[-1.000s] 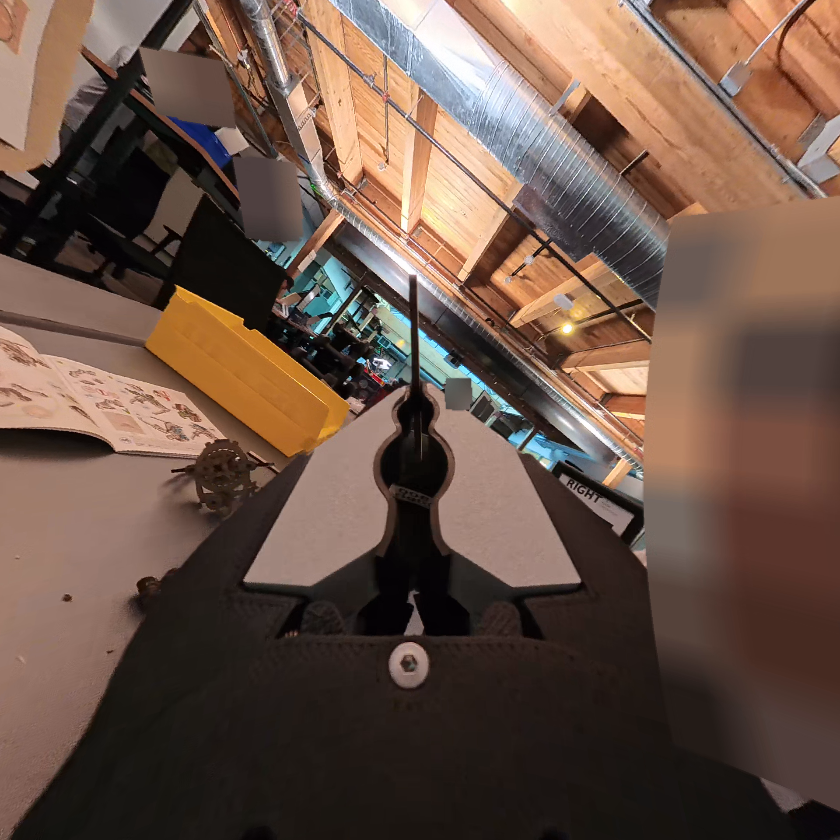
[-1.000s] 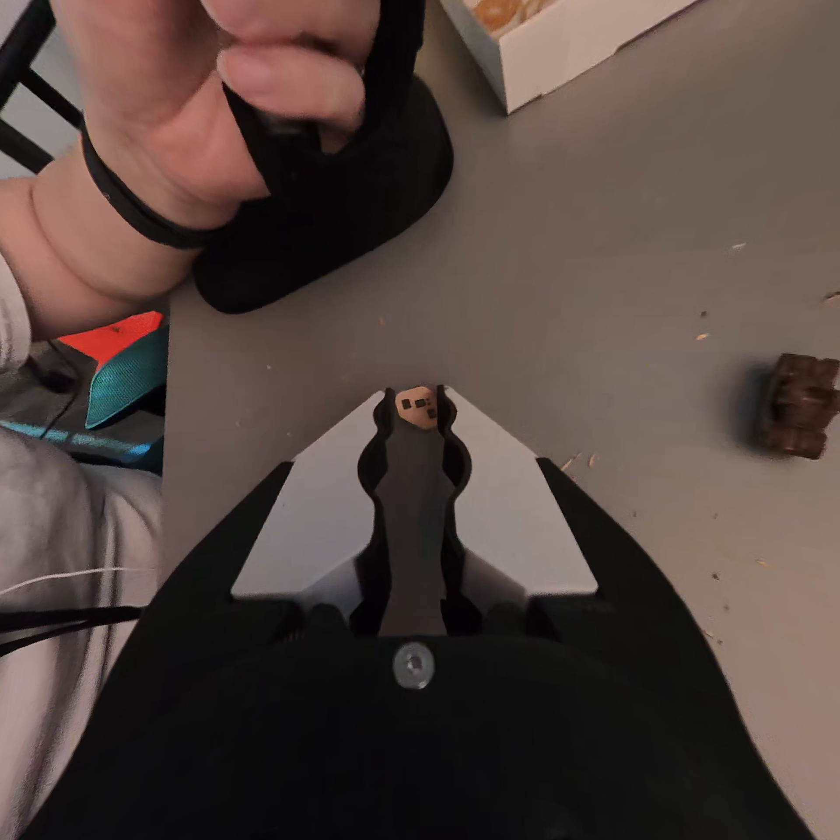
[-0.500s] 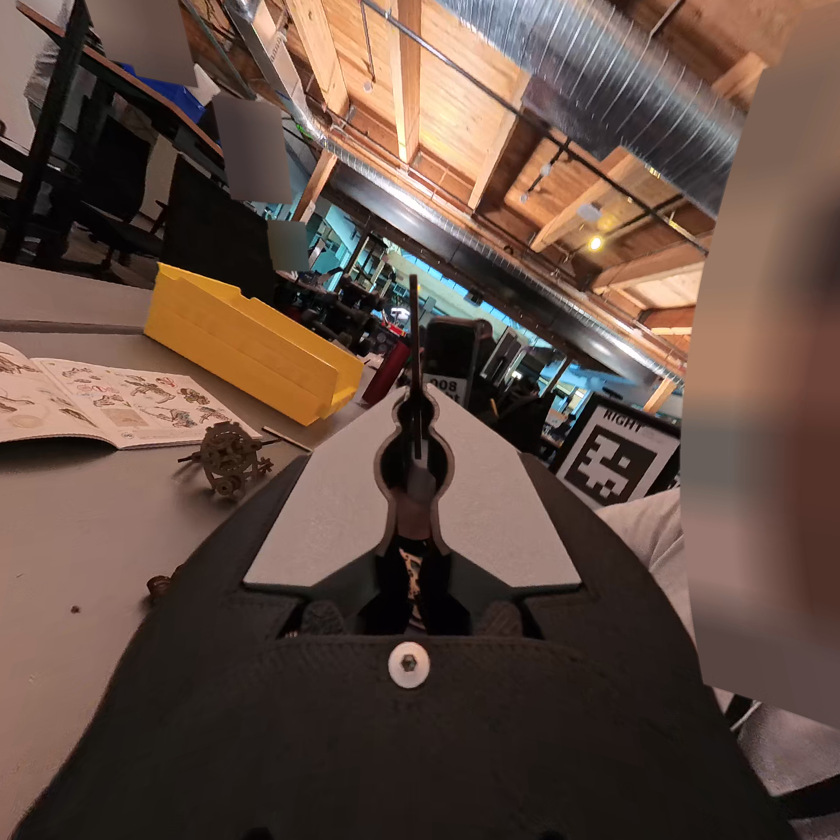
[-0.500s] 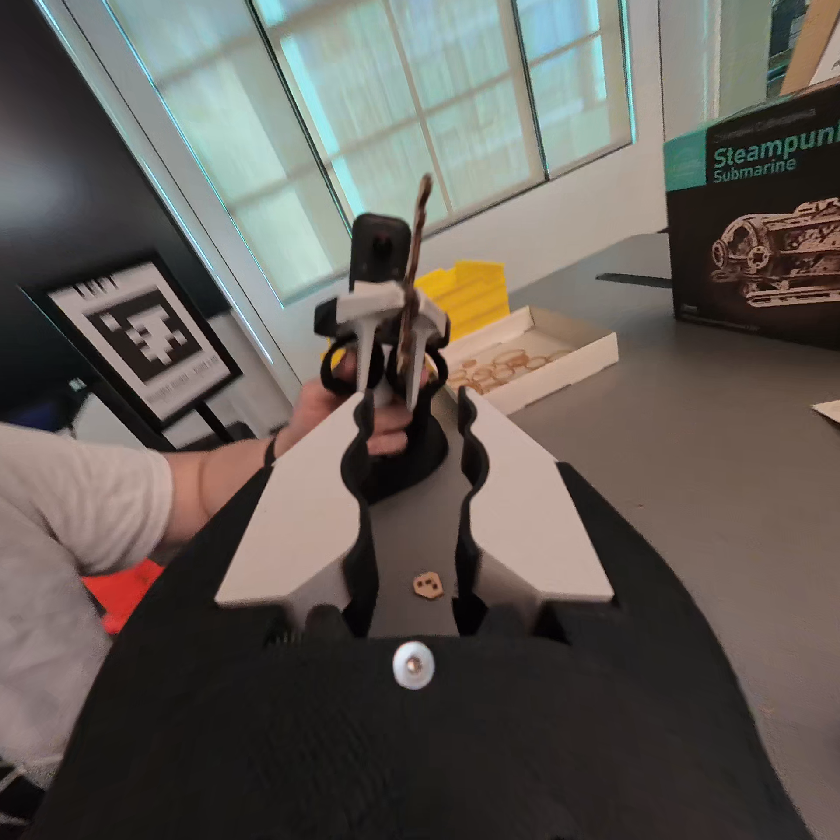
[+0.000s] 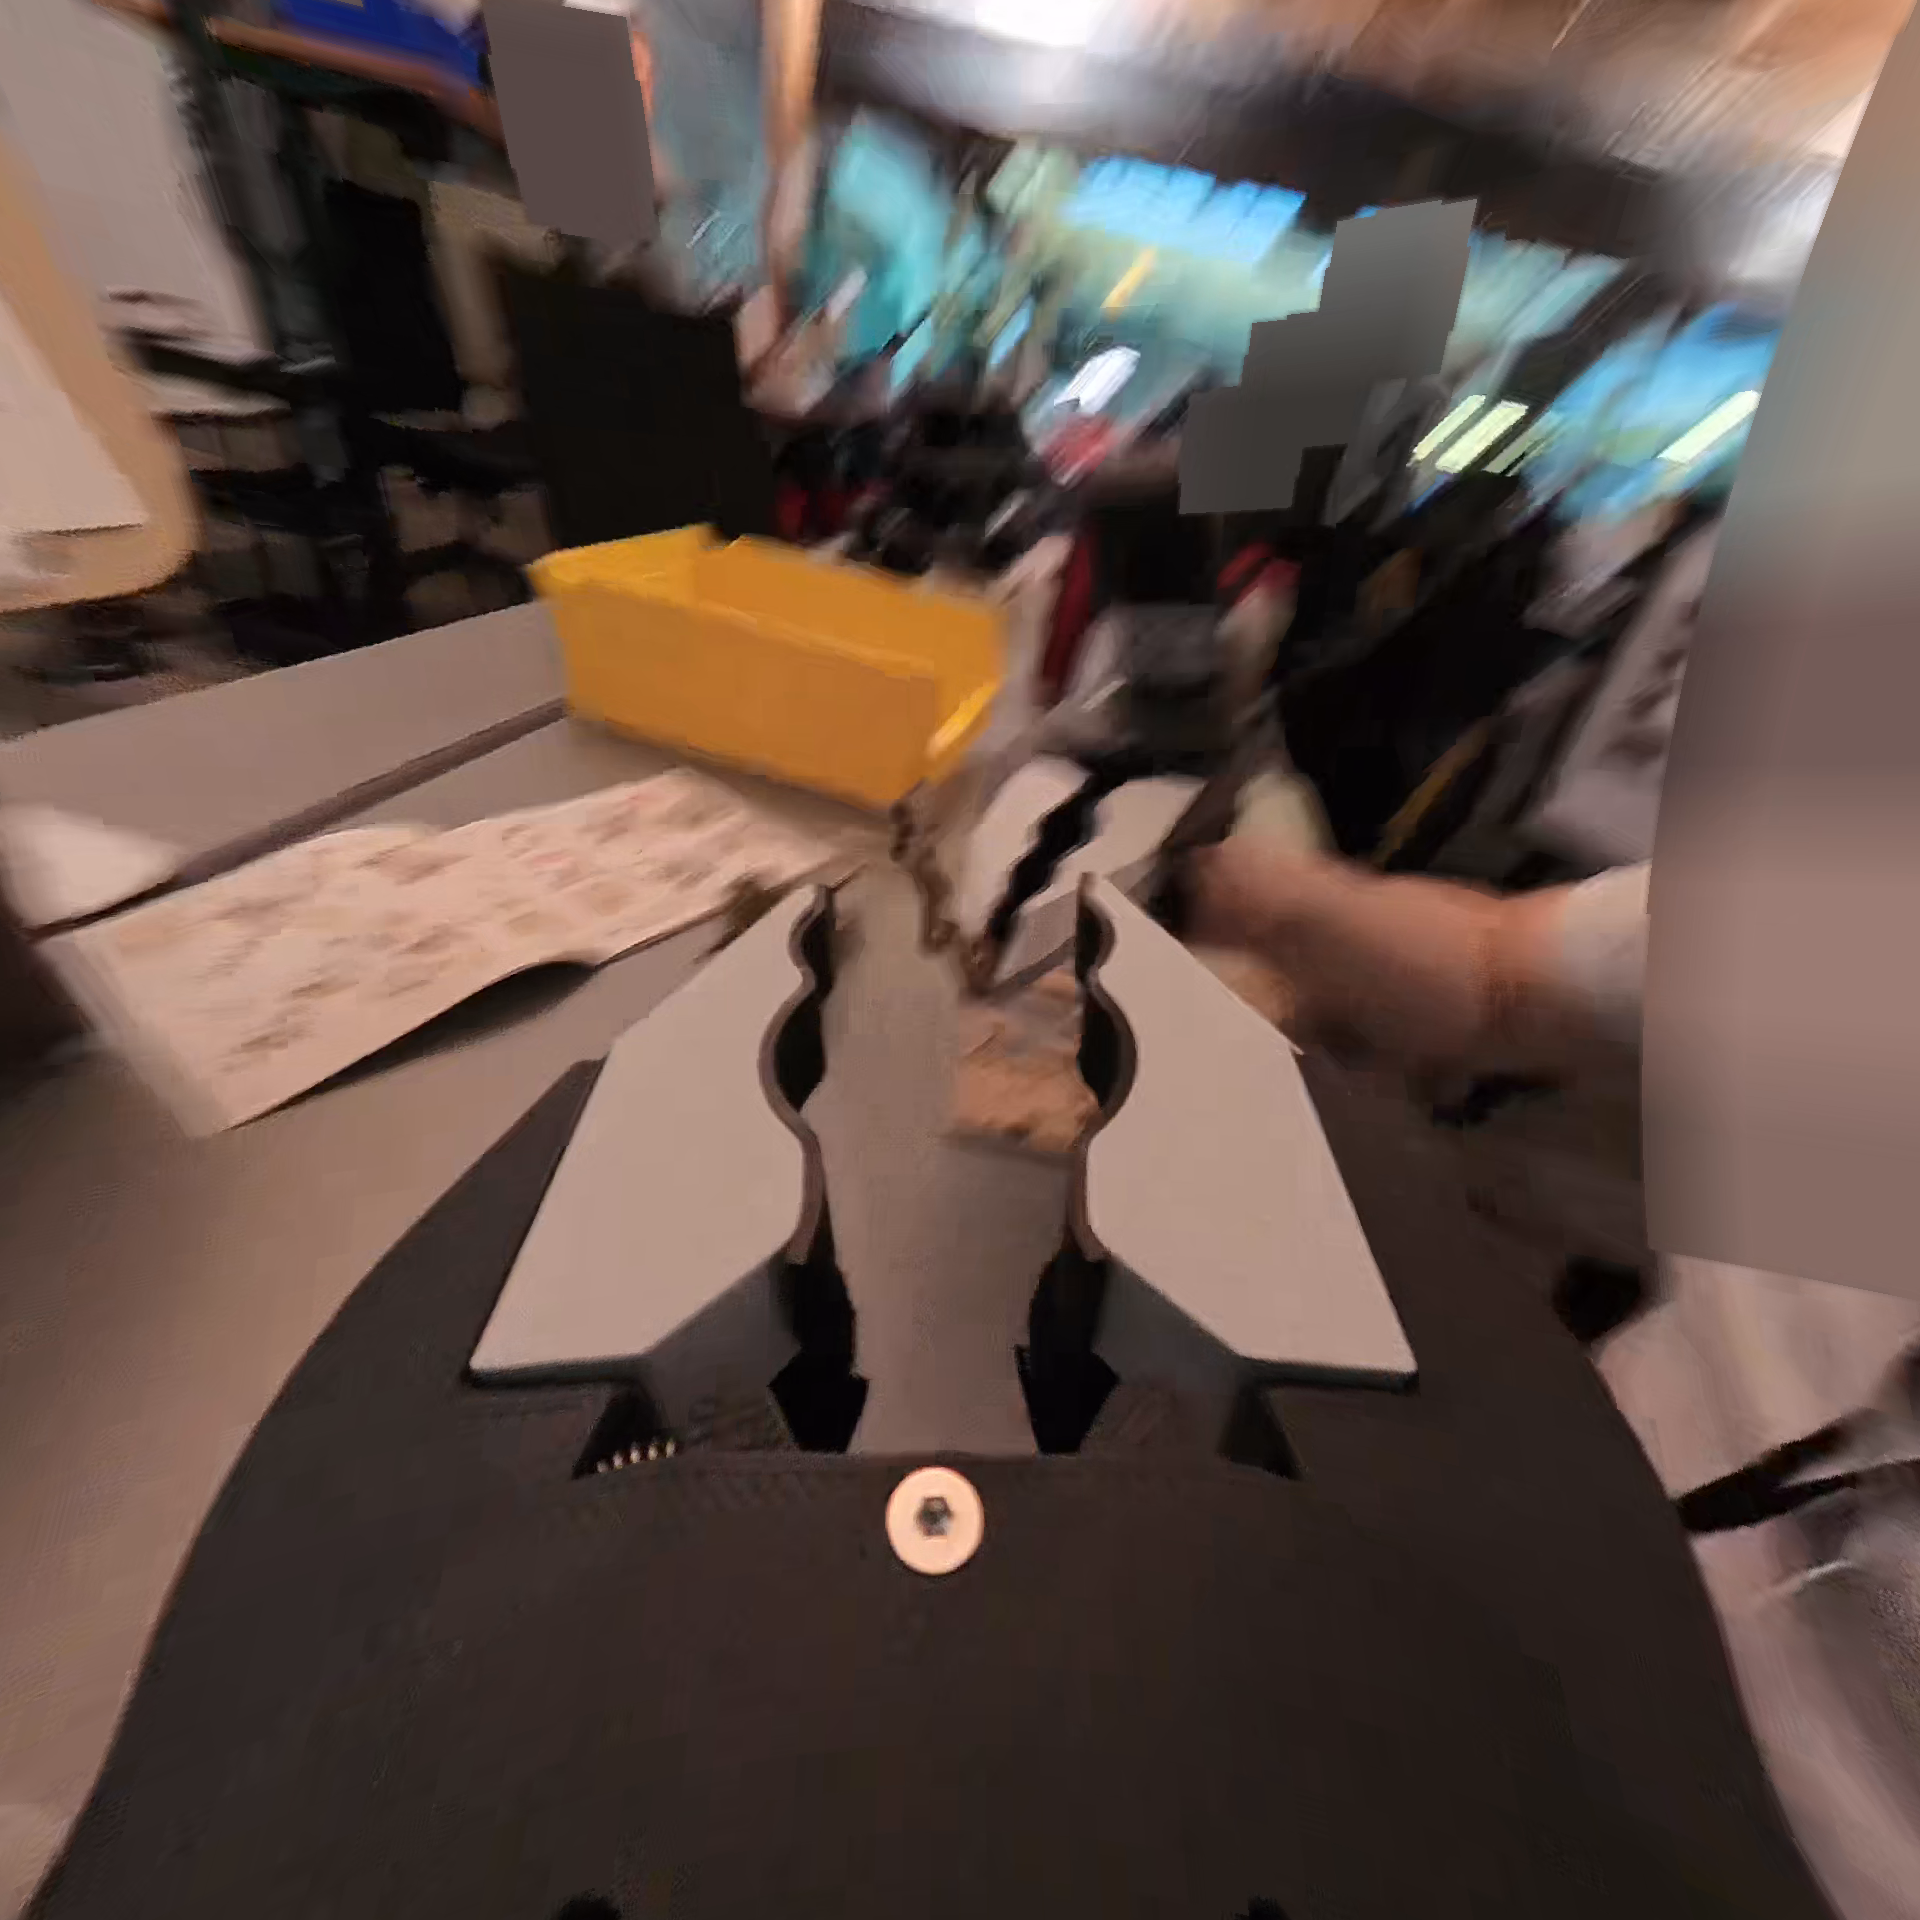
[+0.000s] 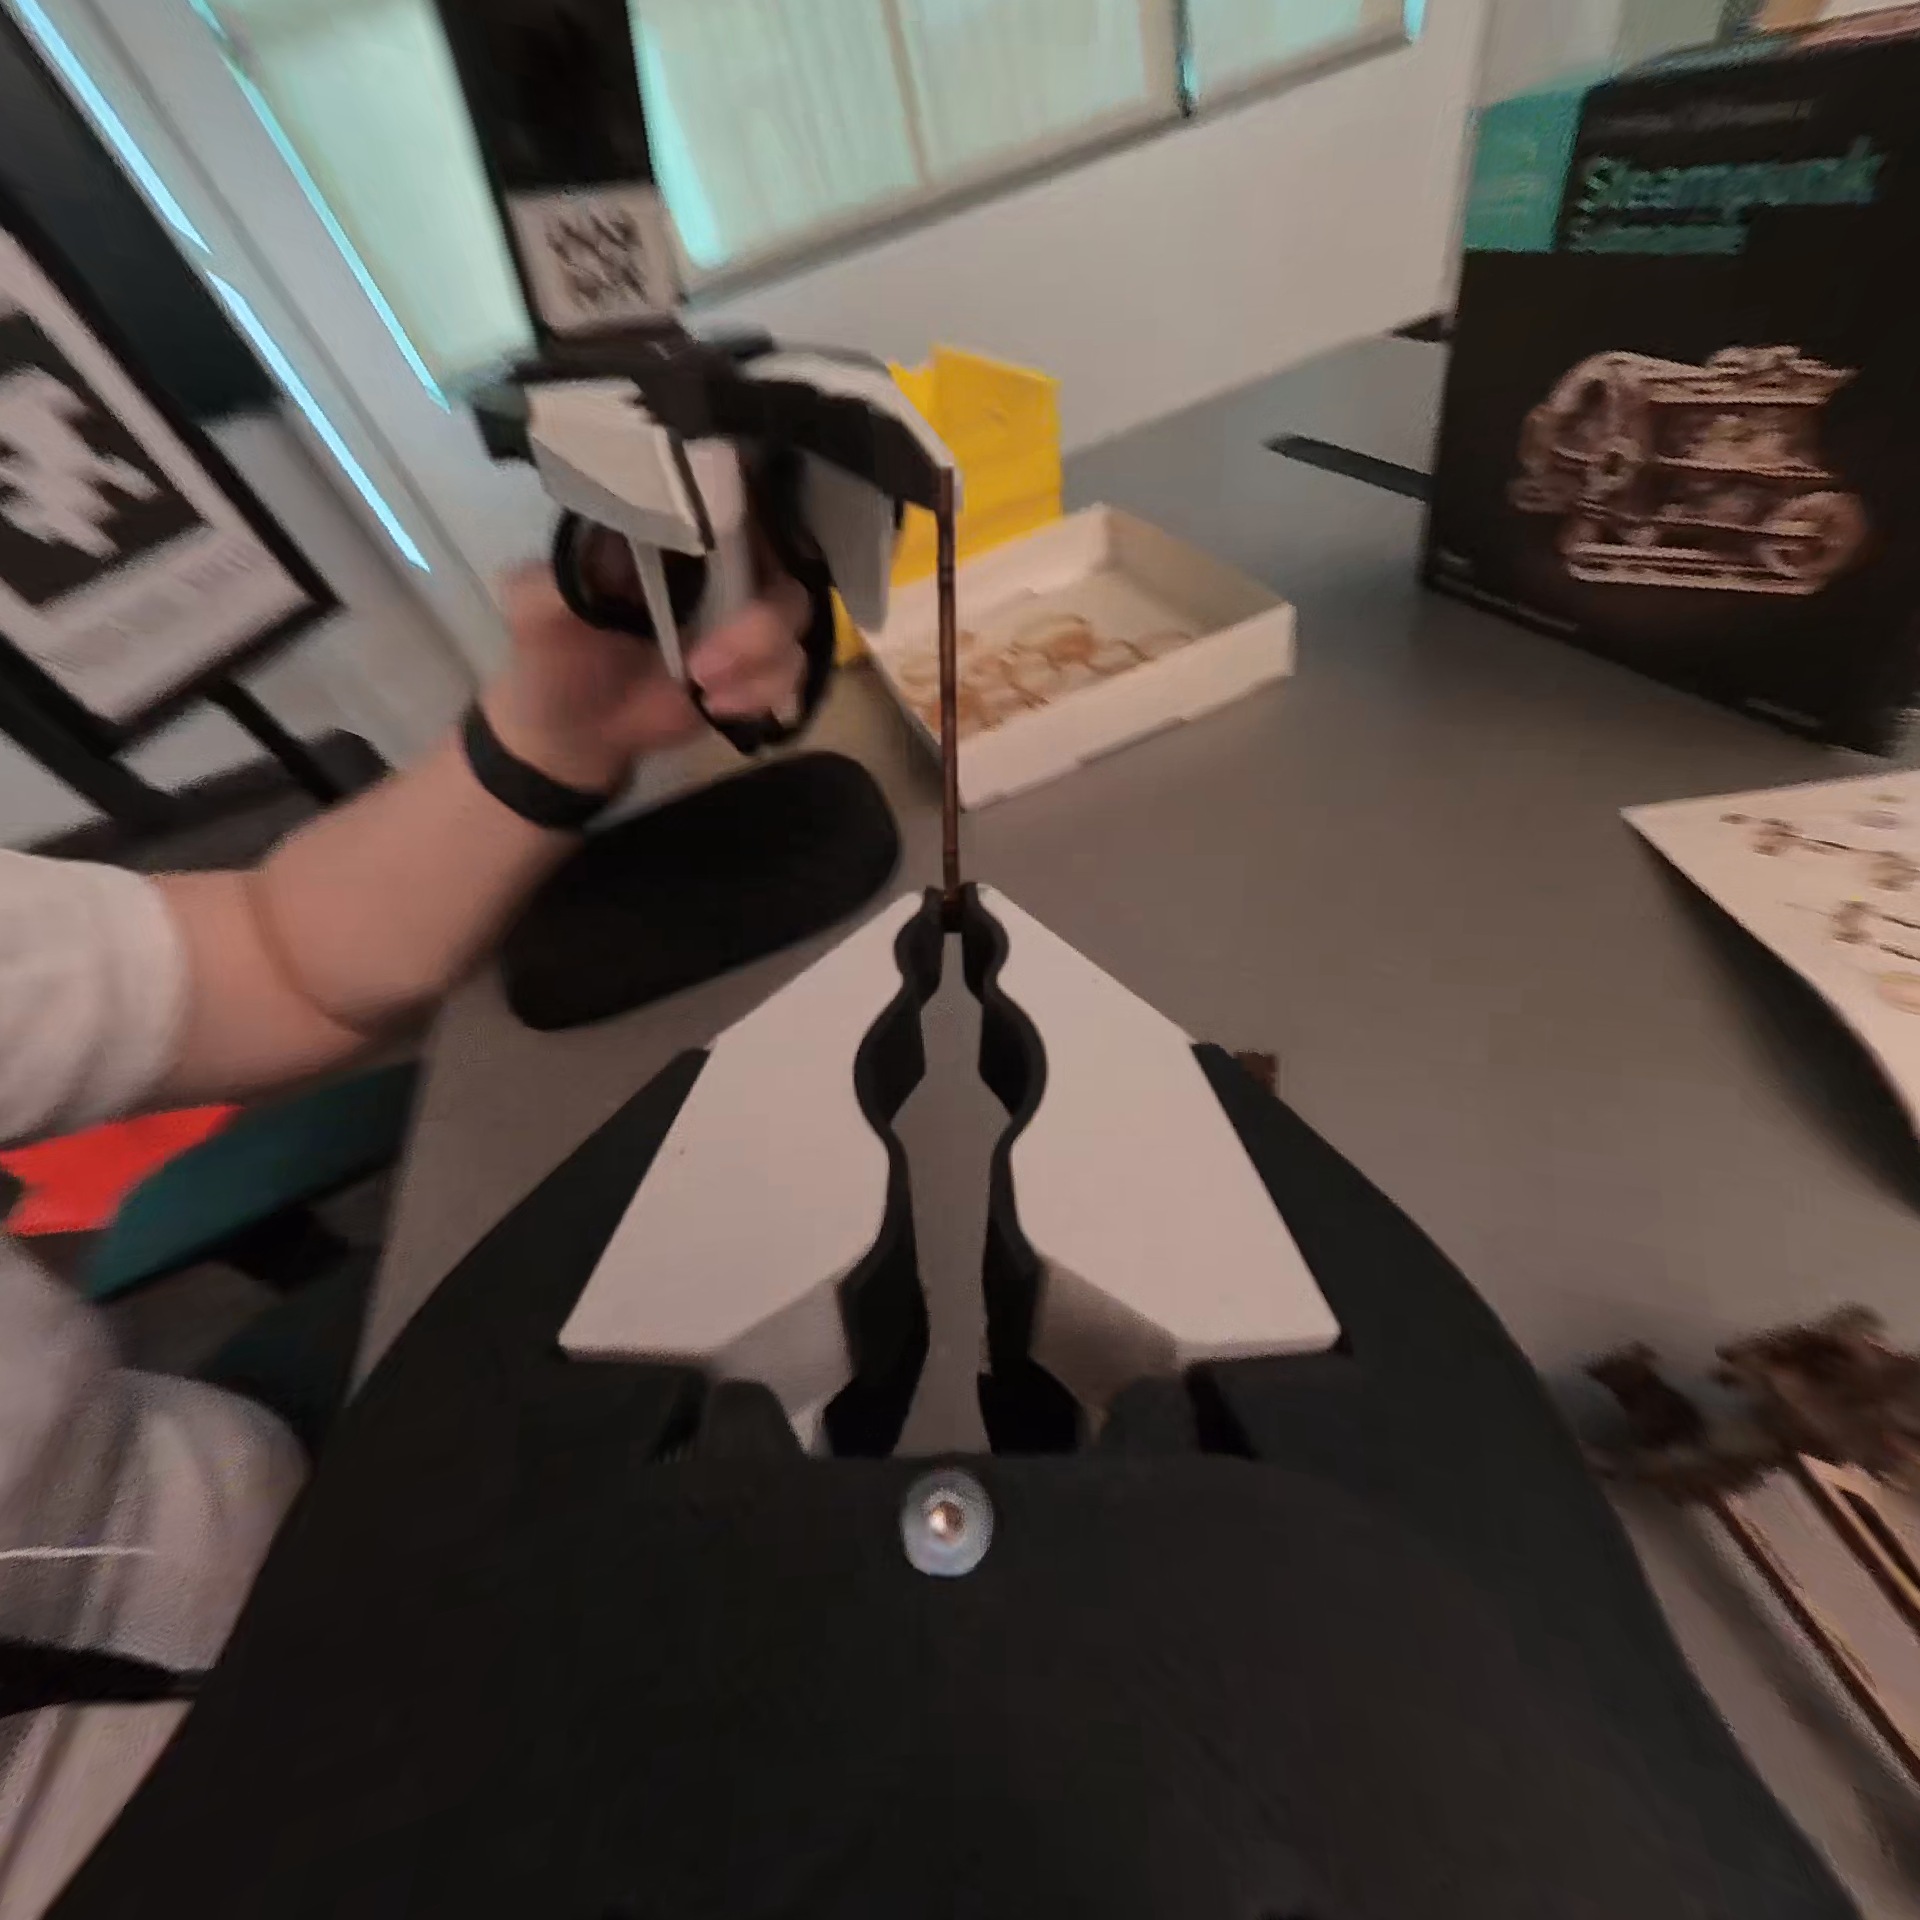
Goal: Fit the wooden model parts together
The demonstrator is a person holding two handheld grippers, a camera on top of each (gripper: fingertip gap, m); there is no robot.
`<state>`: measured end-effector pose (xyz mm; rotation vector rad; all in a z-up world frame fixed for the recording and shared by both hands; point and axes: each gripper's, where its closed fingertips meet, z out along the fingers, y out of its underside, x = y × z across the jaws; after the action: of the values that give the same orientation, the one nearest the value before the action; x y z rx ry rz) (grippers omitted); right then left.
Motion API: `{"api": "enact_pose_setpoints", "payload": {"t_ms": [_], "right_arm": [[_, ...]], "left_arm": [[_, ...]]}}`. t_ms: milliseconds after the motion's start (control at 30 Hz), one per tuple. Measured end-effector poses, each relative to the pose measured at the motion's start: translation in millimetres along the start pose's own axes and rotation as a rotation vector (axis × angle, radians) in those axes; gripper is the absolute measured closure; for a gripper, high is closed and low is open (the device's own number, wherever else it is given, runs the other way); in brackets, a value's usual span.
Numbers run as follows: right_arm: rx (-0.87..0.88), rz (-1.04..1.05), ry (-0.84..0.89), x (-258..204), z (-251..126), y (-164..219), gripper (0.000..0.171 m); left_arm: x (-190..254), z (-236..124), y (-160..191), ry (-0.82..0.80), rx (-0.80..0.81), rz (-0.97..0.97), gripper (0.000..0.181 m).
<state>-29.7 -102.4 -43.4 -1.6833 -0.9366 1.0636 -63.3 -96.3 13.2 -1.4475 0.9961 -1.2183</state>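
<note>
In the right wrist view my right gripper [image 6: 951,904] is shut at its tips on the lower end of a thin dark wooden strip [image 6: 948,675] that stands upright, edge-on. The strip's top end reaches one finger of my left gripper [image 6: 790,499], held in a hand at the upper left. In the blurred left wrist view my left gripper [image 5: 956,899] is open and empty. The strip [image 5: 935,894] shows between its fingertips, held by the right gripper [image 5: 1003,935] just ahead. A blurred tan patch [image 5: 1018,1070] lies on the table under the fingers.
A yellow bin [image 5: 769,665] and an open instruction booklet [image 5: 395,925] lie on the grey table [image 6: 1351,935]. A white tray of wooden rings [image 6: 1091,644], a dark model box [image 6: 1683,416], a black pad [image 6: 696,894] and a dark wooden gear assembly [image 6: 1745,1403] stand around.
My left gripper held the strip and has opened. My right gripper was open half a second ago and has shut on the strip's lower end. Both views have swung down toward the table.
</note>
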Motion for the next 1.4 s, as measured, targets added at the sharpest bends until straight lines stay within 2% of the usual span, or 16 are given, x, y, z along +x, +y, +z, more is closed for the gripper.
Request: {"api": "enact_pose_setpoints", "payload": {"t_ms": [133, 233, 333, 533, 667, 833, 1000, 1067, 1233, 1400], "right_arm": [[-0.108, -0.049, 0.086, -2, 16, 22, 0.17], [-0.116, -0.08, 0.15, -2, 23, 30, 0.17], [-0.034, -0.063, 0.162, -3, 23, 21, 0.17], [0.163, 0.067, 0.093, -10, 12, -2, 0.17], [0.235, 0.149, 0.007, -17, 9, -10, 0.17], [0.261, 0.311, -0.153, -28, 11, -11, 0.17], [0.258, 0.387, -0.234, -32, 14, -8, 0.17], [0.253, 0.365, -0.248, -35, 15, -7, 0.17], [0.221, 0.292, -0.229, -33, 18, -2, 0.17], [0.236, 0.266, -0.193, -22, 12, -7, 0.16]], "left_arm": [[-23, -6, 20, -0.164, -0.09, 0.09, 0.133], [-23, 3, 37, -0.155, -0.169, 0.018, 0.125], [-19, 12, 42, -0.137, -0.174, -0.068, 0.126], [-3, 23, 42, 0.004, -0.119, -0.27, 0.146], [4, 20, 27, 0.12, -0.011, -0.381, 0.156], [20, 18, 18, 0.252, 0.036, -0.402, 0.157], [23, 22, 23, 0.219, 0.011, -0.321, 0.166], [21, 23, 26, 0.197, 0.001, -0.312, 0.181], [17, 22, 32, 0.191, -0.043, -0.351, 0.181], [12, 20, 30, 0.167, -0.028, -0.366, 0.181]]}}
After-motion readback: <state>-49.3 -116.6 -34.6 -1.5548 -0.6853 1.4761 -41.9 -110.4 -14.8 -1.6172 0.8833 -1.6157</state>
